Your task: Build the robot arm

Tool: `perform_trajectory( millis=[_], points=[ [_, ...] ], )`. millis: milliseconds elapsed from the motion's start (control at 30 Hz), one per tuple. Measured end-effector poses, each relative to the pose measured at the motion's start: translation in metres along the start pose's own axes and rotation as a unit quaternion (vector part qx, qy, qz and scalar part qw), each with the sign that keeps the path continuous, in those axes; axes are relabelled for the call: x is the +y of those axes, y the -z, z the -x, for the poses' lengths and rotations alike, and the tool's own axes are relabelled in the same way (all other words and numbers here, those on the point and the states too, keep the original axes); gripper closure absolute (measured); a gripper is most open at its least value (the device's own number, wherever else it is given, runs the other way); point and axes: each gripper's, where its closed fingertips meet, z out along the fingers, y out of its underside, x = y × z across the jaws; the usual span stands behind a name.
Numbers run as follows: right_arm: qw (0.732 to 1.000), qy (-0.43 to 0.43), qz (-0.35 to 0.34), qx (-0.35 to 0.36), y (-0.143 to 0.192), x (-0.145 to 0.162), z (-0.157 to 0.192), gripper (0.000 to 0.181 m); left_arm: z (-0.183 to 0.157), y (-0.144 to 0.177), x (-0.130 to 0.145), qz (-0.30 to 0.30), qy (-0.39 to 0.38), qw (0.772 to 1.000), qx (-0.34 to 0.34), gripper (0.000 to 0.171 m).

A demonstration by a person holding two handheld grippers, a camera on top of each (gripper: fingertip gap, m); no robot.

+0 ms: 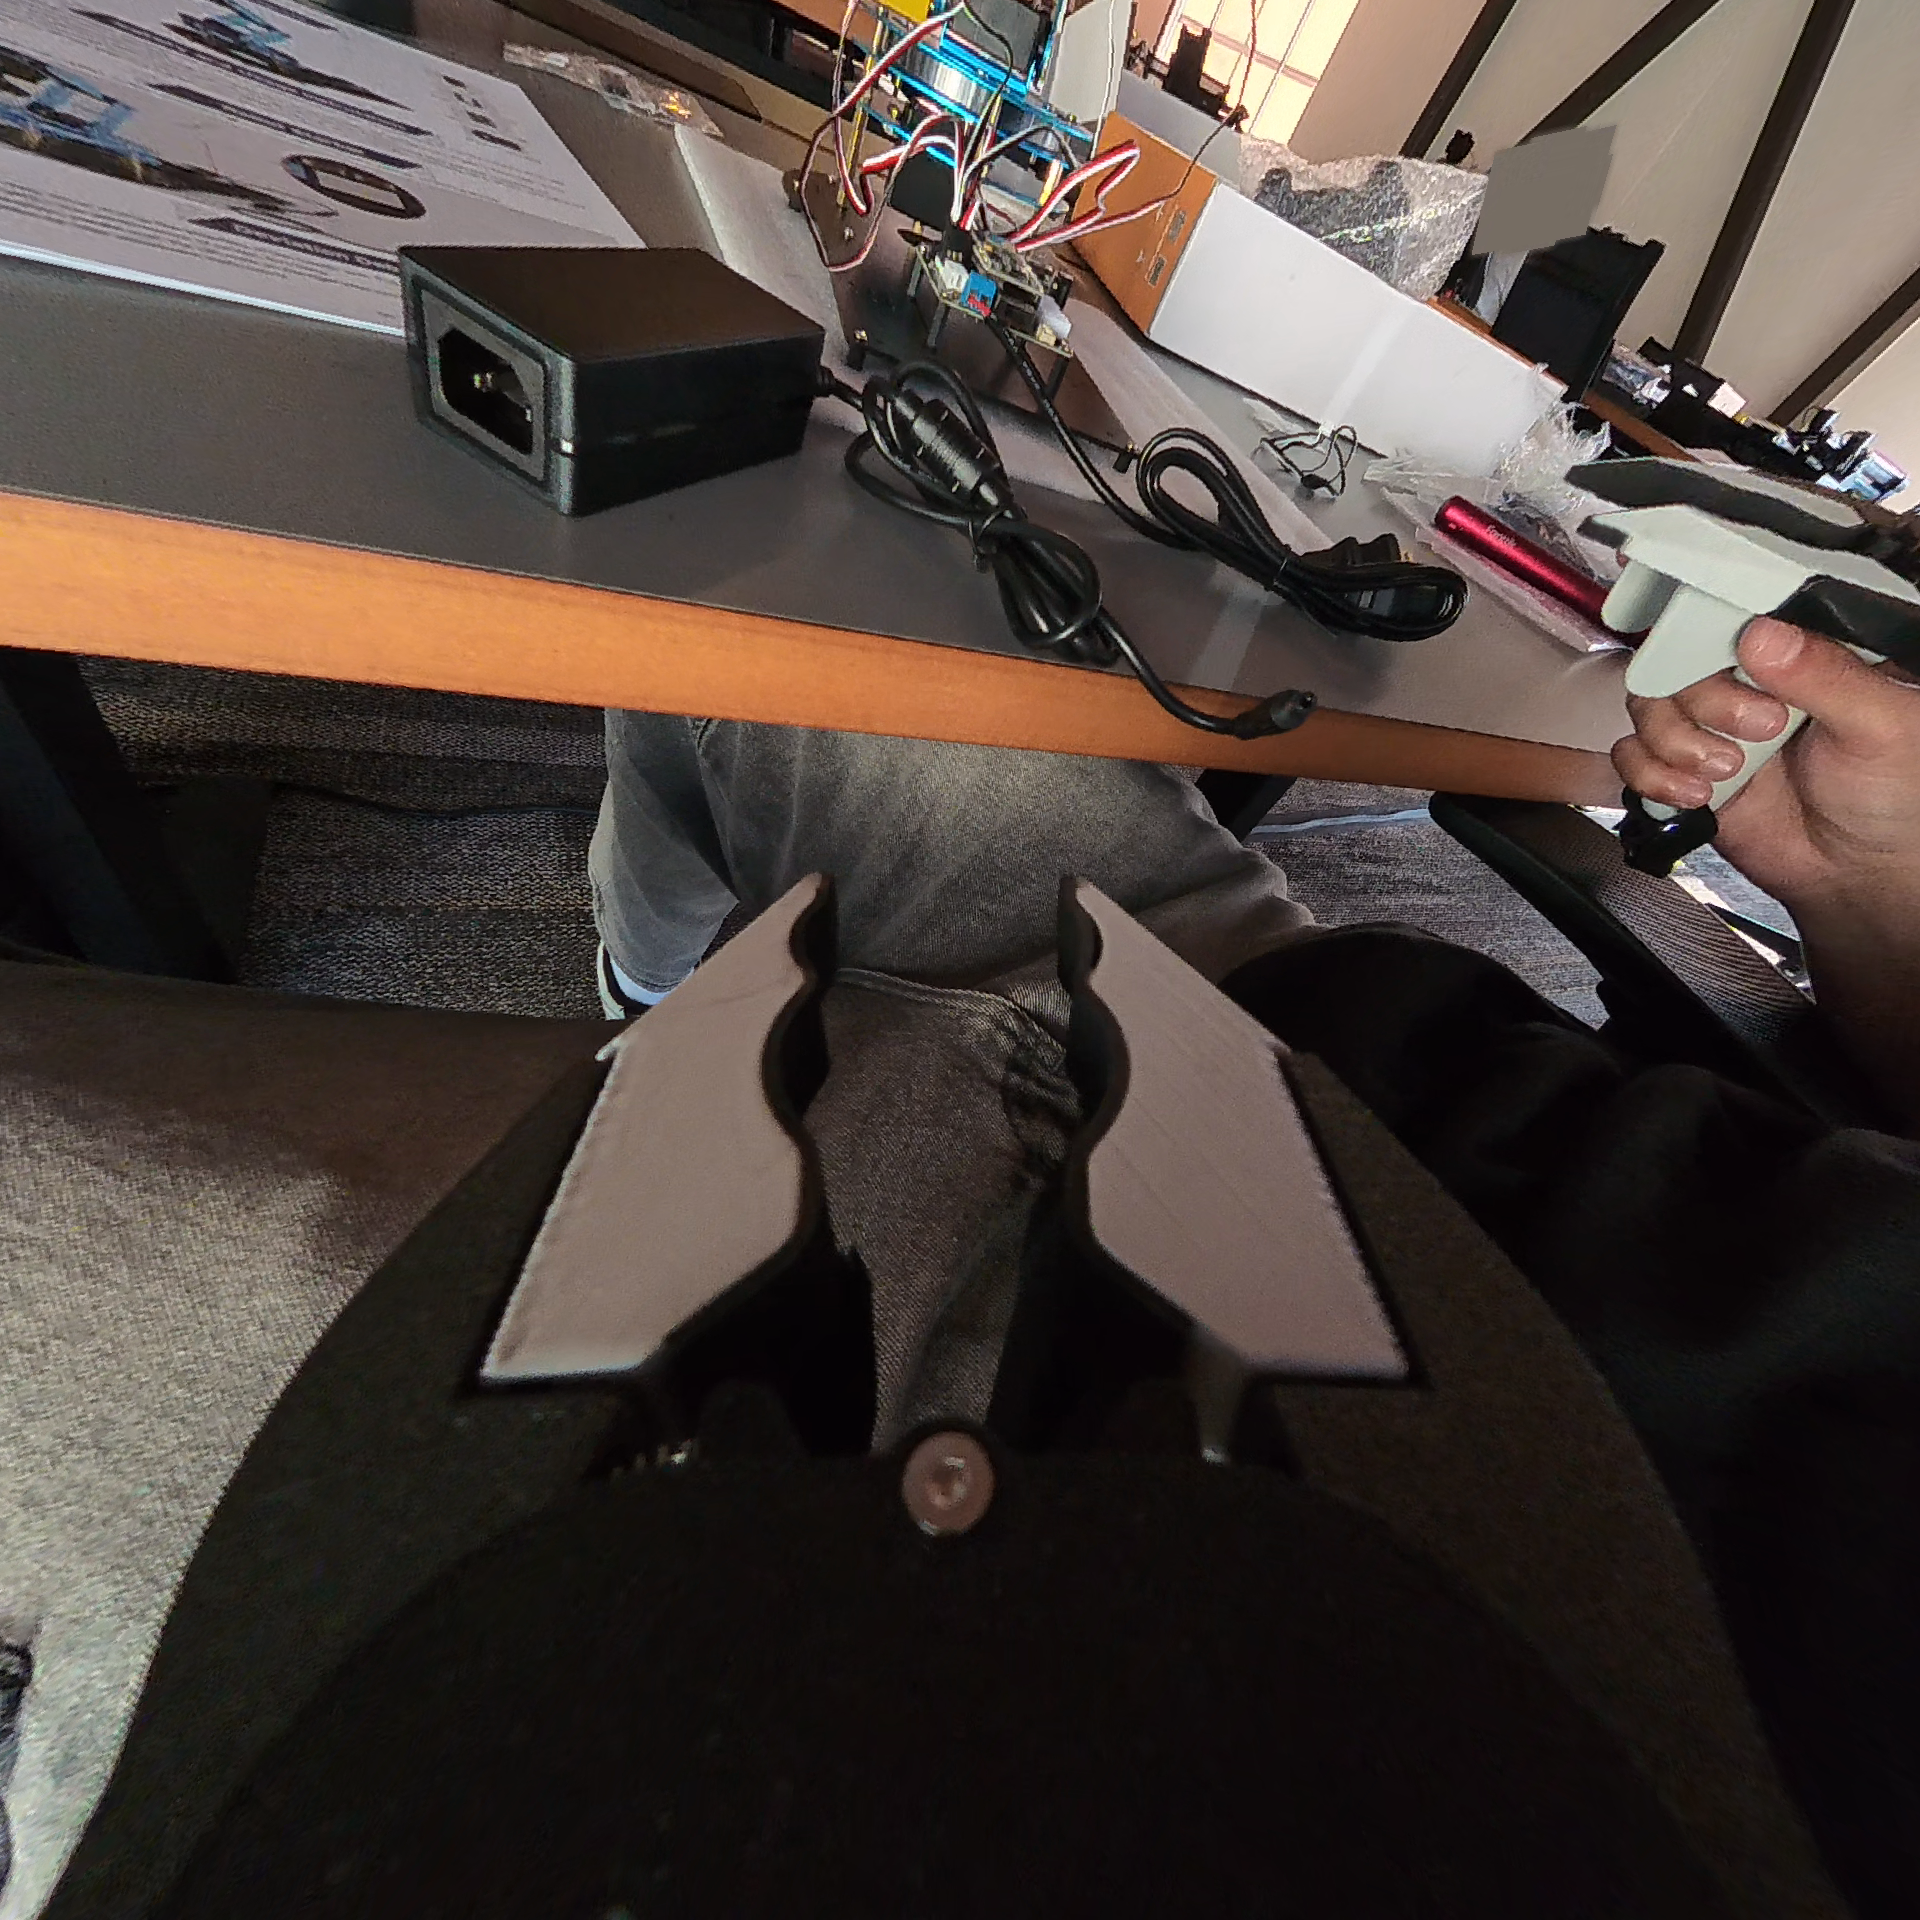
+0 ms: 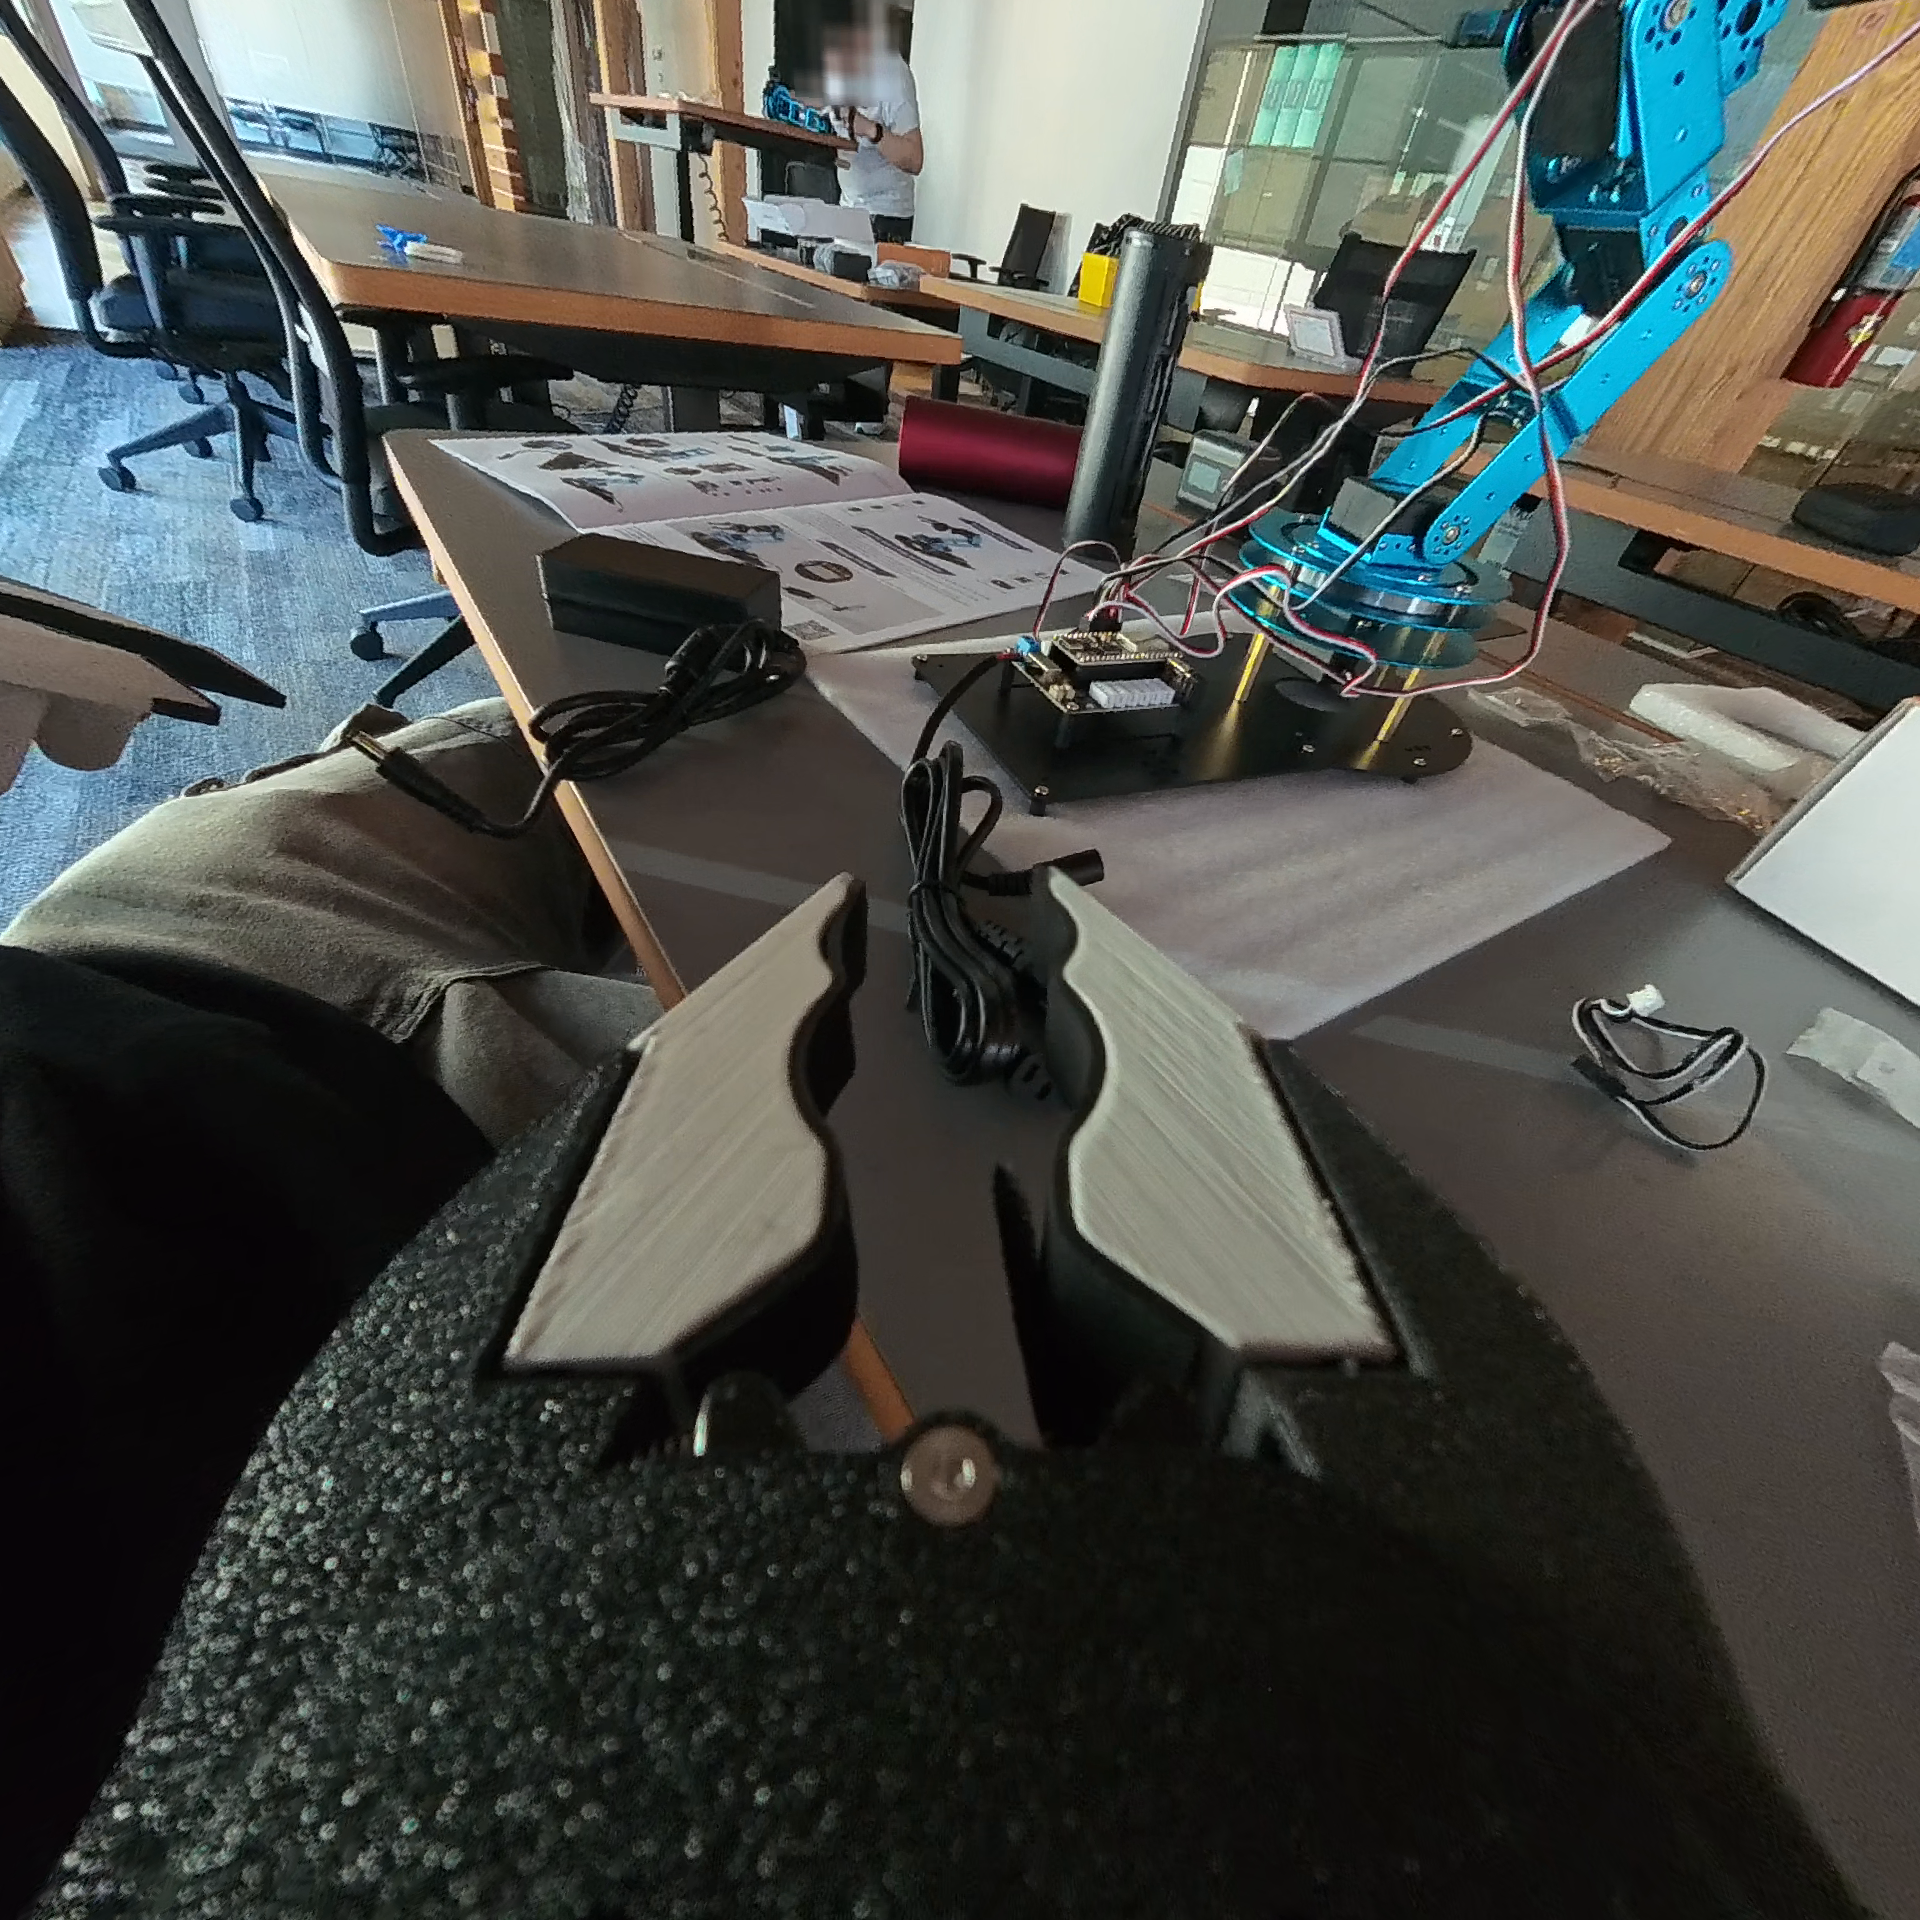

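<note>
We hold the left tool [image 1: 945,914] below the bench [image 1: 312,436], over our lap in grey trousers [image 1: 935,821]; its jaws stand apart with nothing between them. Above it, near the bench's wooden front edge, sits a black power brick [image 1: 623,364], its lead coiled beside it and its barrel plug [image 1: 1273,712] poking out past that edge. Behind the brick lies an open printed manual [image 1: 260,156].

Our right tool [image 2: 956,904] hovers over the same front edge, released as well, its jaws framing a bundled black power cord [image 2: 956,956] that lies on the bench just beyond the fingertips; we cannot tell whether a tip touches it. Past the cord a blue robot arm [image 2: 1590,312] stands on a black base plate [image 2: 1247,727] carrying a small circuit board [image 2: 1107,675], all resting on a white foam sheet [image 2: 1351,873]. A short black-and-white wire [image 2: 1673,1070] lies toward the bench's right side. In the left wrist view our right hand [image 1: 1787,758] grips the other tool's pale handle.
</note>
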Motion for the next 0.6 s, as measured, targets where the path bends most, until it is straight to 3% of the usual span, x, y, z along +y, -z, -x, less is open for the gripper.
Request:
perform_trajectory(
  millis=[400,600],
  points=[
    [1.0,-0.019,0.013,0.008,0.001,0.004,-0.006,0.152,0.001,0.002,0.0,0.0,0.017,1.0,0.007,0.13],
    [0.981,0.037,0.186,-0.053,-0.034,0.02,-0.026,0.125,-0.005,-0.001,-0.005,0.007,0.016,1.0,0.026,0.13]
  ],
)
